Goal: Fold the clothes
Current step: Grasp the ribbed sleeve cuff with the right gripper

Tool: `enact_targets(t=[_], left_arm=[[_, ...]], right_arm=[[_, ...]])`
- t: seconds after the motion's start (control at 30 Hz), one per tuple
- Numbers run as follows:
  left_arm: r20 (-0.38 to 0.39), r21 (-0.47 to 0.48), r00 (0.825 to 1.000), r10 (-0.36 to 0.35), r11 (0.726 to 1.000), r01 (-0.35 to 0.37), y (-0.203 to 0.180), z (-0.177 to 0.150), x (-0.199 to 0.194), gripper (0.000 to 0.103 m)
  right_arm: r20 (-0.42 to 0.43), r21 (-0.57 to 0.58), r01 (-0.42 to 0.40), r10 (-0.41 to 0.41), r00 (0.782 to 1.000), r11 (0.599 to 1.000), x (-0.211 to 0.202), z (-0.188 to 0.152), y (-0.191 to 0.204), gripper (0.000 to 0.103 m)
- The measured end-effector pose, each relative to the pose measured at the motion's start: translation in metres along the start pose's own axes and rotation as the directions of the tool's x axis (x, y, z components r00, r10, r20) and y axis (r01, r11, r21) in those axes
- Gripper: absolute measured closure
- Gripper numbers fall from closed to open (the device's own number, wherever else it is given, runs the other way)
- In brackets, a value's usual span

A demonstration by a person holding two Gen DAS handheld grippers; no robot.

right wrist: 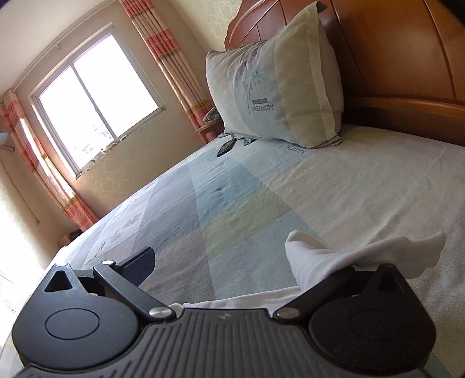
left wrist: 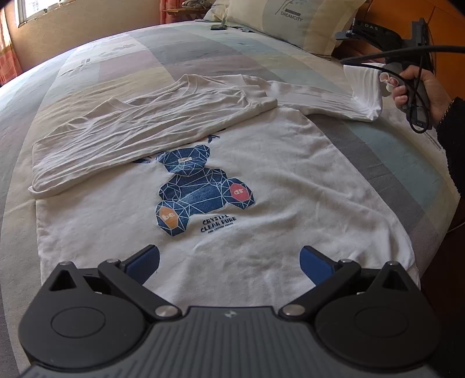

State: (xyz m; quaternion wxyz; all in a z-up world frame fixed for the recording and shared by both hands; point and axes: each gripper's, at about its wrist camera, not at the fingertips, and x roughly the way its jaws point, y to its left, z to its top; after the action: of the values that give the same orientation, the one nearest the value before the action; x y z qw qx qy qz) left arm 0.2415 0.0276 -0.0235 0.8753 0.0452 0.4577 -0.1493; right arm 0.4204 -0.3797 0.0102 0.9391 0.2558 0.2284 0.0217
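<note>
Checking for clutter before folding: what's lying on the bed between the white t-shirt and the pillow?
Mostly bare bedsheet; only a small dark object lies near the pillow, well beyond the white t-shirt. Both wrist views show this.

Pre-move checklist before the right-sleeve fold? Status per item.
1. Left side of T-shirt already folded in: ok, folded panel lies across the chest.
2. Right sleeve lifted off the bed: ok.
3. Right gripper clamped on sleeve: not ok; jaws stand wide and the cloth only drapes over one side.
4. Left gripper free: ok, jaws open and empty over the hem.
5. Shirt body flat: ok, light wrinkles only.
6. Cable clear of sleeve: cannot tell; it loops close by.
</note>
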Motion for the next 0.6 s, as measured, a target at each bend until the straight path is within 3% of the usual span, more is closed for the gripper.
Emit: enact_targets(t=[0.23, 0.6], left_arm=[[-0.006, -0.009, 1.0, 0.017, 1.0, -0.017, 0.014, -0.005, -0.006, 0.001], [-0.032, -0.057, 0.999, 0.035, 0.998, -0.037, 0.028, -0.02, -0.012, 0.001]], right_arm=[[-0.053, -0.074, -0.028, 0.024, 0.998, 0.997, 0.027, -0.017, 0.058, 0.0], [-0.1, -0.119, -0.179, 0.167, 0.981, 0.977, 0.059, -0.04, 0.148, 0.0]])
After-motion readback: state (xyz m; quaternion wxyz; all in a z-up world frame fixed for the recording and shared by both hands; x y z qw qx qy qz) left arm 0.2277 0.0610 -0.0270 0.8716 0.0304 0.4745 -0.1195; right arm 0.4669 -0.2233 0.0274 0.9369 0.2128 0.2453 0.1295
